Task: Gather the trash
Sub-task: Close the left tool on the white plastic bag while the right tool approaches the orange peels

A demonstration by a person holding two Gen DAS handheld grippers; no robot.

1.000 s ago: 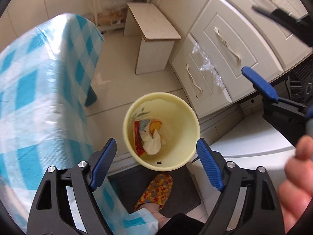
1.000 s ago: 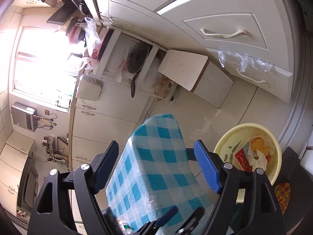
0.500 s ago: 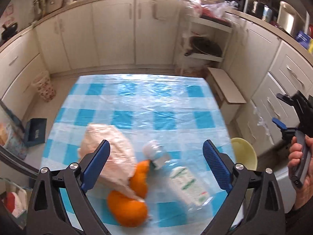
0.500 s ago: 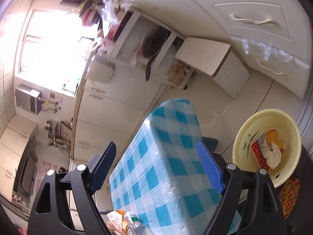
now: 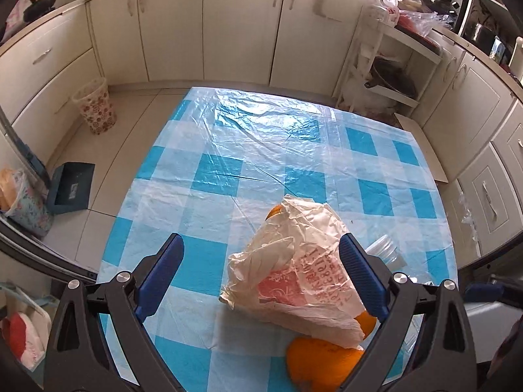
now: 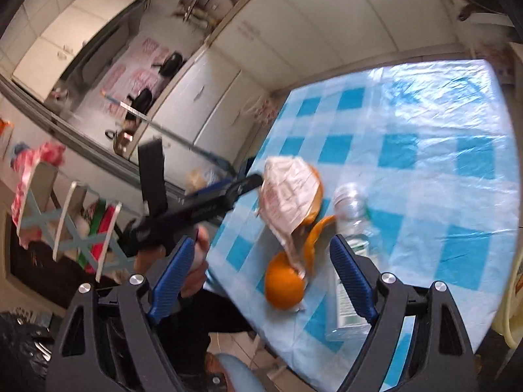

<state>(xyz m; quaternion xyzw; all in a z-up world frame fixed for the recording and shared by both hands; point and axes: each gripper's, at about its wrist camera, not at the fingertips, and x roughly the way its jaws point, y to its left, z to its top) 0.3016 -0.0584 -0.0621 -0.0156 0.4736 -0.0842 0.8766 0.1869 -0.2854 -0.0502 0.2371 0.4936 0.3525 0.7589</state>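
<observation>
On the blue checked tablecloth (image 5: pixel 212 176) lies a crumpled paper bag (image 5: pixel 294 277) on top of orange peel (image 5: pixel 320 362), with a clear plastic bottle (image 5: pixel 387 250) just right of it. My left gripper (image 5: pixel 261 277) hovers open above the cloth, and the bag sits between its fingers against the right one. In the right wrist view the same bag (image 6: pixel 287 192), orange peel (image 6: pixel 284 284) and bottle (image 6: pixel 351 212) lie ahead. My right gripper (image 6: pixel 261 281) is open over the table's near edge, holding nothing. The left gripper (image 6: pixel 242 186) reaches in beside the bag.
White cabinets ring the room. A floral basket (image 5: pixel 94 111) and a blue dustpan (image 5: pixel 70 189) stand on the floor left of the table. A shelf rack (image 5: pixel 385 75) stands at the back right. The yellow bin's rim (image 6: pixel 511 297) shows at the table's right.
Both views have swung away from the yellow bin on the floor to the table. The left gripper now hangs over the paper bag; the right one faces the peel and bottle.
</observation>
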